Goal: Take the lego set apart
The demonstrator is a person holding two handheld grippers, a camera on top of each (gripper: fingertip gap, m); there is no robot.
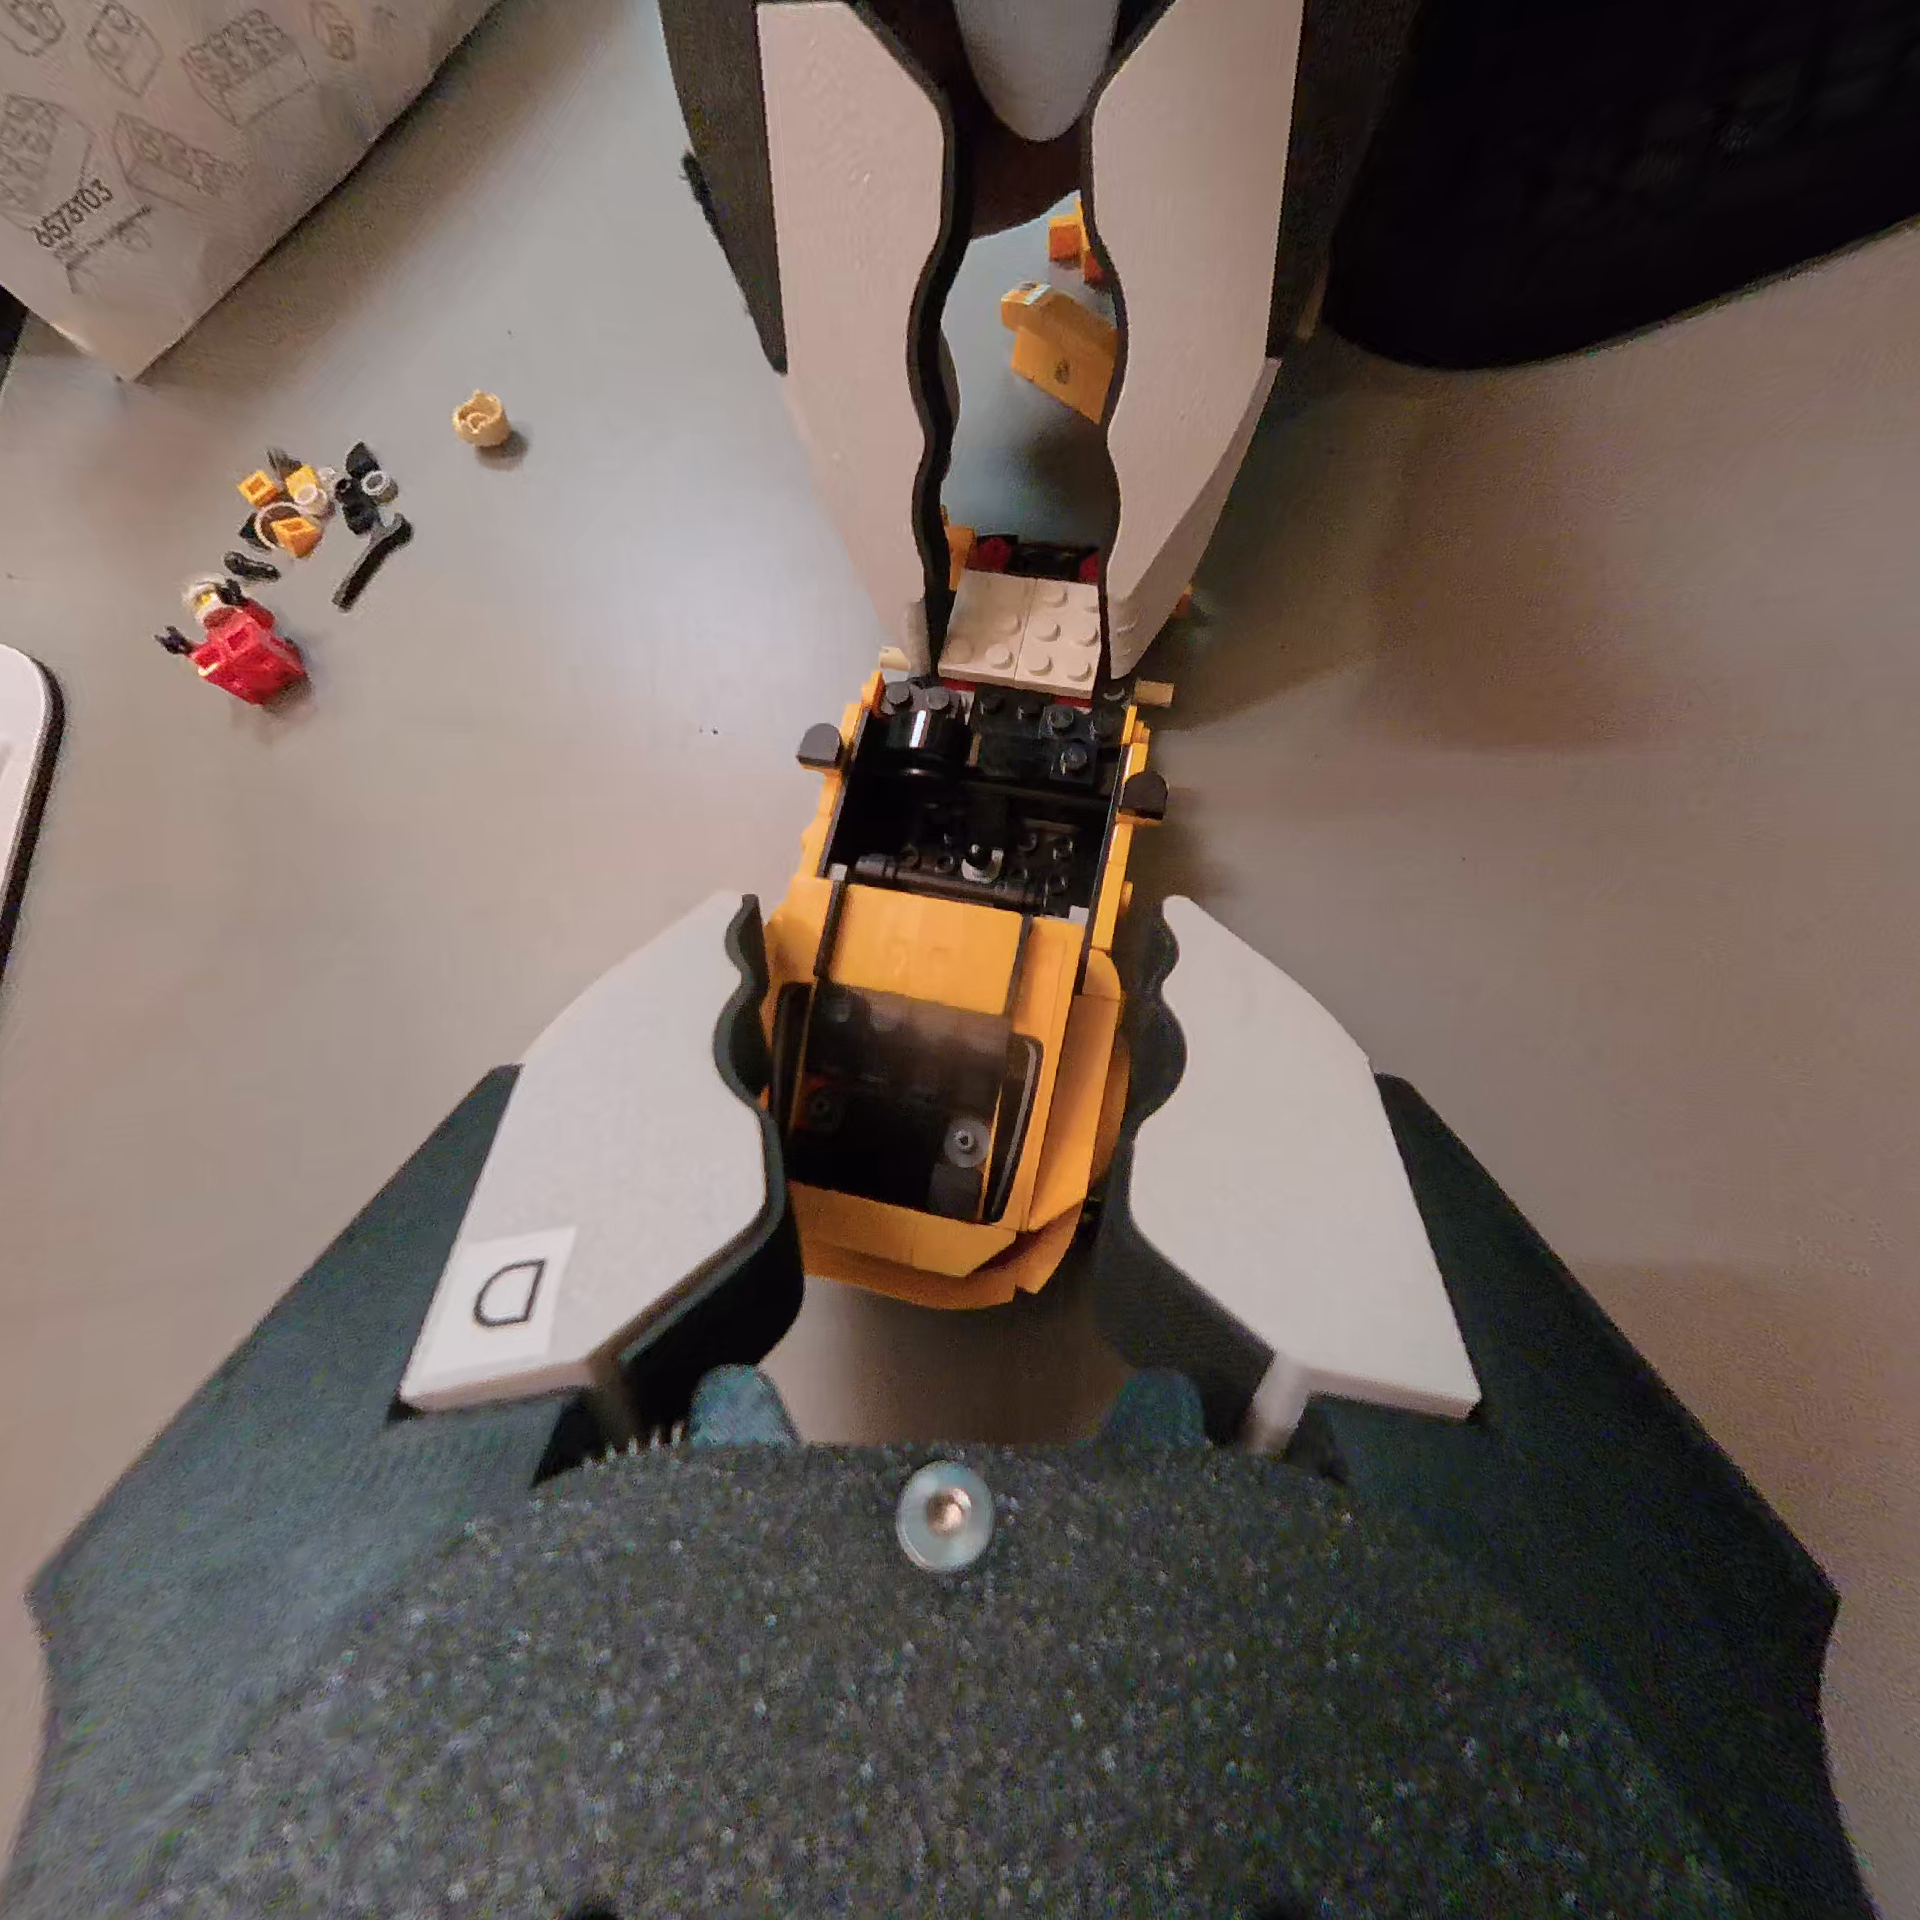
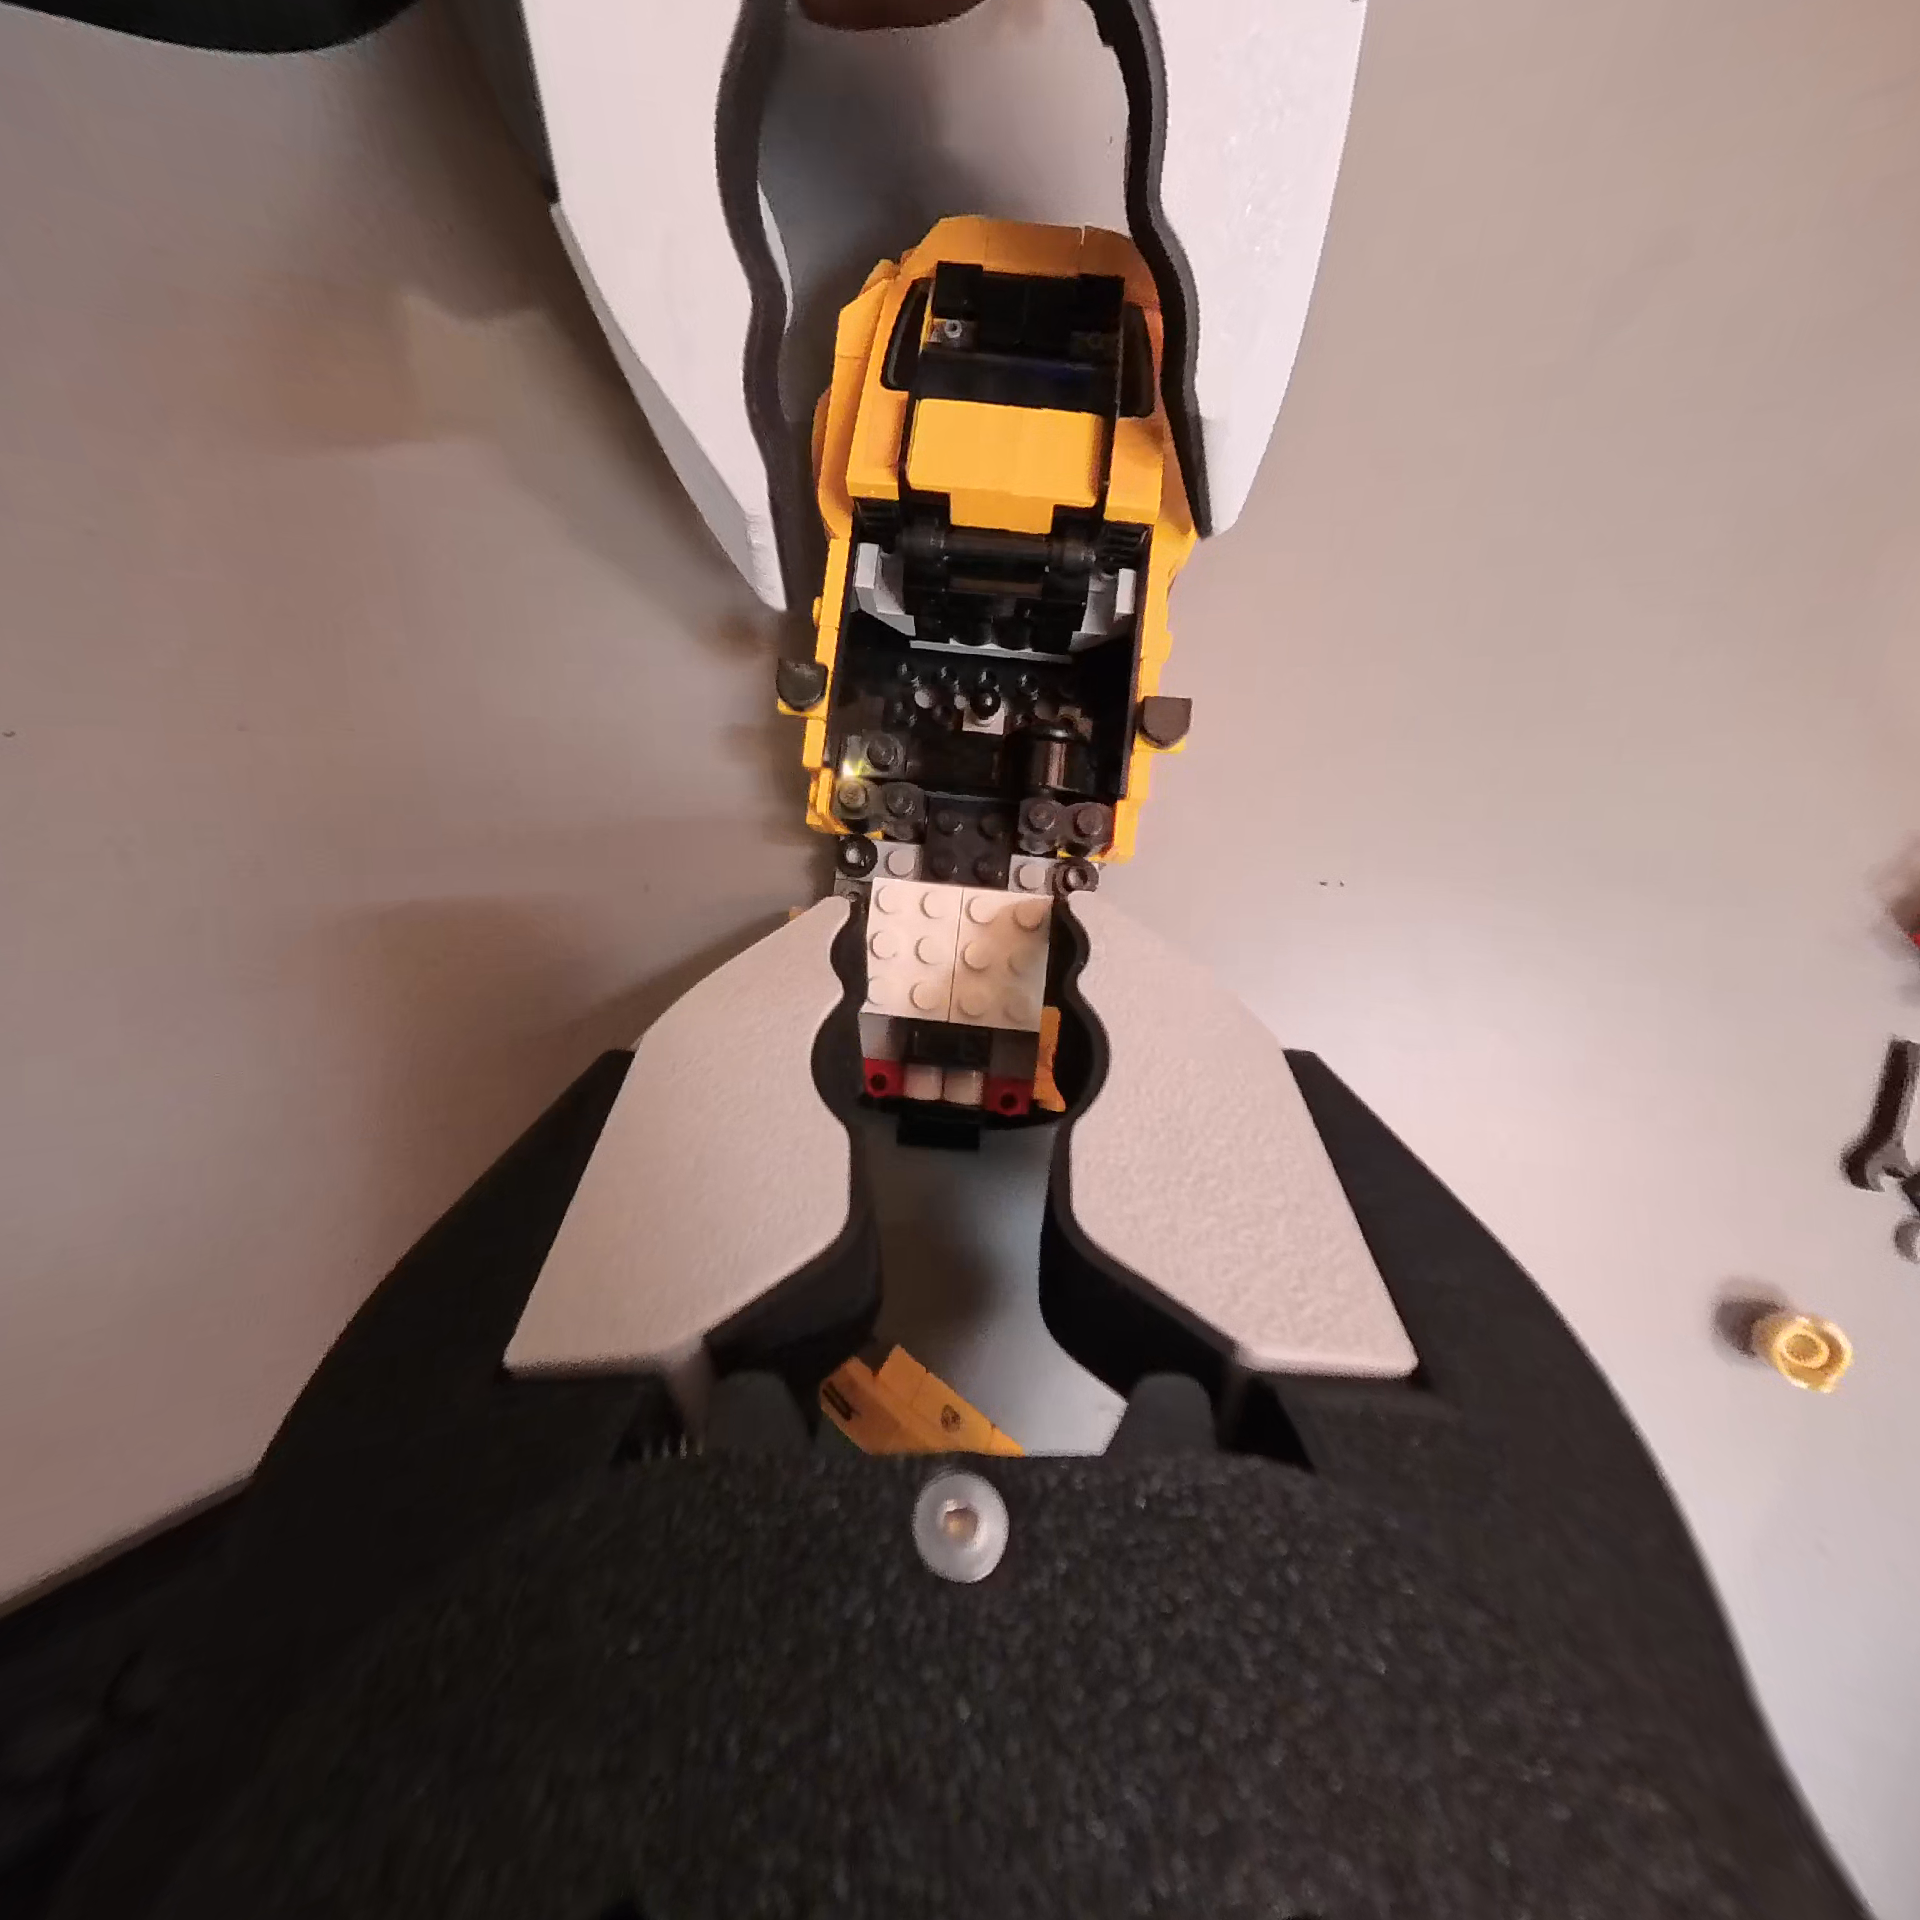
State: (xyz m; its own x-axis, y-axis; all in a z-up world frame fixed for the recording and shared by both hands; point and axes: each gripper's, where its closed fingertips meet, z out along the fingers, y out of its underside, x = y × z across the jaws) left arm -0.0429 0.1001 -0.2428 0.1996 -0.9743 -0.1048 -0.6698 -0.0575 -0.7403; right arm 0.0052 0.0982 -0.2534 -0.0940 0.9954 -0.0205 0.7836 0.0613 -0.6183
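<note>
On the plain grey worktop (image 1: 1558,727), loose bricks (image 1: 312,520) lie scattered; left tool (image 1: 945,1039) and right tool (image 2: 956,977) each clamp the yellow lego car (image 1: 935,1039).

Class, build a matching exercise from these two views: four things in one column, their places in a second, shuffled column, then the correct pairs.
Things
1. yellow lego car
2. red lego figure
3. round tan lego stud
4. light grey studded plates

Places
A. alone on the table, apart from the pile
B. between the right gripper fingertips
C. lying beside the small loose pieces
D. front end clamped by the left gripper

Pairs: 1-D, 2-C, 3-A, 4-B
</note>
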